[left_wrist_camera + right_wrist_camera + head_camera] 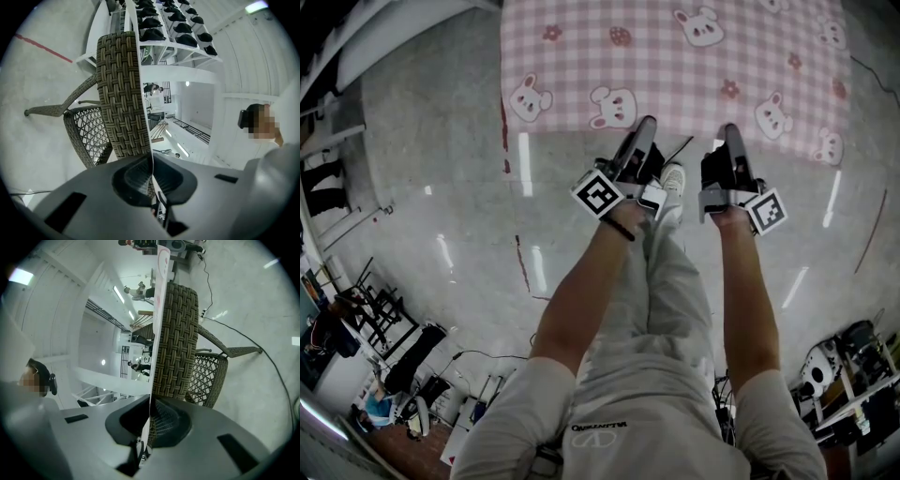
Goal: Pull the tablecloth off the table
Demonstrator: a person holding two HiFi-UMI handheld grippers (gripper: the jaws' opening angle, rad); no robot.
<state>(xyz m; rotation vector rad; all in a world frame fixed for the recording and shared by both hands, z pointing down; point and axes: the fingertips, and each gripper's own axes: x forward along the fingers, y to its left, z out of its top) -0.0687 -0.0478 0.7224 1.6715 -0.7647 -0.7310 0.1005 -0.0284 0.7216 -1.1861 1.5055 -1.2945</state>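
On the tablecloth (675, 66) hem, left gripper (646, 127) fingers (93, 187) clamped shut, right gripper (731, 133) fingers (220, 427) clamped too.

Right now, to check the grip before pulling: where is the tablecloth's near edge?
In the head view the near edge of the tablecloth crosses the upper middle, pinched by the left gripper and the right gripper, side by side.

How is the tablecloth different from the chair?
The tablecloth is pink checks with bunnies; the chair is brown woven wicker. The tablecloth lies spread flat; the chair stands on the floor. The left gripper and right gripper pinch the tablecloth; nothing holds the chair. Both have crisscross patterns.
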